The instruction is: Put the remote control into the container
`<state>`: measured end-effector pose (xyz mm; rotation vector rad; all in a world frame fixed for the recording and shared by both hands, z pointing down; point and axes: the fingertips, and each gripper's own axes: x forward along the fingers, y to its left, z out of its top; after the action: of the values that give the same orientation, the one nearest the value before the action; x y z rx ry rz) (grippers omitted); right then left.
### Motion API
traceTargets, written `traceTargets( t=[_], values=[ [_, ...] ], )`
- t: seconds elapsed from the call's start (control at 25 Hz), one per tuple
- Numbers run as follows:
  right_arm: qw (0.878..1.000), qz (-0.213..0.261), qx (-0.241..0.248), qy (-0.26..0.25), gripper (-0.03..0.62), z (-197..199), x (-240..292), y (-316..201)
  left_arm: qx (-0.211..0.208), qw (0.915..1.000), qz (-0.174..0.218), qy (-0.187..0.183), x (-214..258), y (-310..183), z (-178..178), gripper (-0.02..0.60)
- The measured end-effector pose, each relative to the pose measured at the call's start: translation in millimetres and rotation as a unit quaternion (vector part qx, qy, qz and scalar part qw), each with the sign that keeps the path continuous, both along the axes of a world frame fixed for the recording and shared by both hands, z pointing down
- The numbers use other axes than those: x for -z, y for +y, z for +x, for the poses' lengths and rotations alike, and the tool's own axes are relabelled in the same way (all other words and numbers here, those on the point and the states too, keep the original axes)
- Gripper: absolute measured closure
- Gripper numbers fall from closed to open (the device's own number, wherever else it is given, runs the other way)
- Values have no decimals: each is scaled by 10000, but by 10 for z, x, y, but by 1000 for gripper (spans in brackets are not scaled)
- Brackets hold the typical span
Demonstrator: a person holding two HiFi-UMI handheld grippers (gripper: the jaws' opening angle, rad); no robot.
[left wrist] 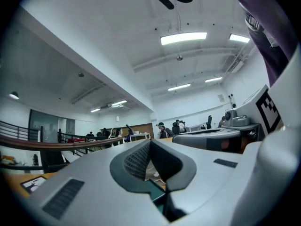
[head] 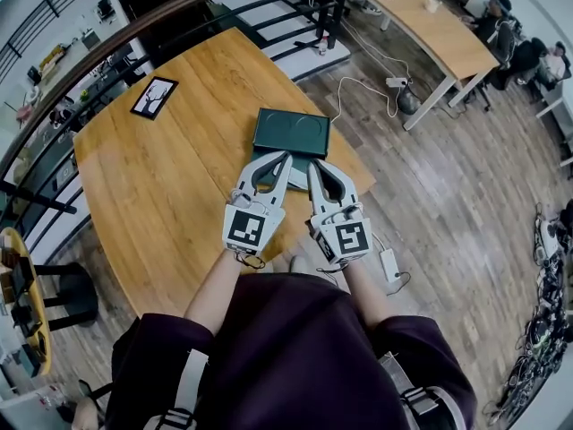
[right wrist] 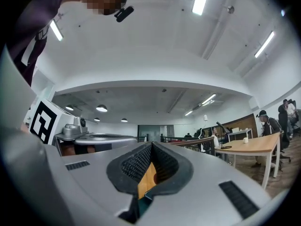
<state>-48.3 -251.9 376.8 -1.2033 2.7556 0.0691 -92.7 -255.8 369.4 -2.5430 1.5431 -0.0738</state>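
Near the table's [head: 161, 195] right edge: container [head: 291, 133], dark green. Remote not seen in any view; likely inside already. Left gripper [head: 286, 156] and right gripper [head: 312, 165] both clenched, empty, level above it. Best to check contents without nudging the container toward that edge; bare table to the left gives room.

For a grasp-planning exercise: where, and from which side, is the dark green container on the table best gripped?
Likely the dark green container by its near long edge, approached from the person's side: it lies flat on the table with that edge facing them.
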Motion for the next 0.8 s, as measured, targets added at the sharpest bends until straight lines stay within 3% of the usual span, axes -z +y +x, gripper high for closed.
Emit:
traceTargets(
  t=[0.44, 0.6, 0.8],
  values=[
    [10000, 50, -15, -32, 577, -24, 51, 70, 97, 9980, 543, 301, 172, 93, -56, 571],
    [10000, 40, -47, -5, 577, -8, 31, 108, 125, 9997, 194, 97, 82, 148, -76, 571],
    [10000, 17, -74, -37, 577, 6, 24, 115, 103, 9999, 130, 49, 49, 162, -77, 571]
  ],
)
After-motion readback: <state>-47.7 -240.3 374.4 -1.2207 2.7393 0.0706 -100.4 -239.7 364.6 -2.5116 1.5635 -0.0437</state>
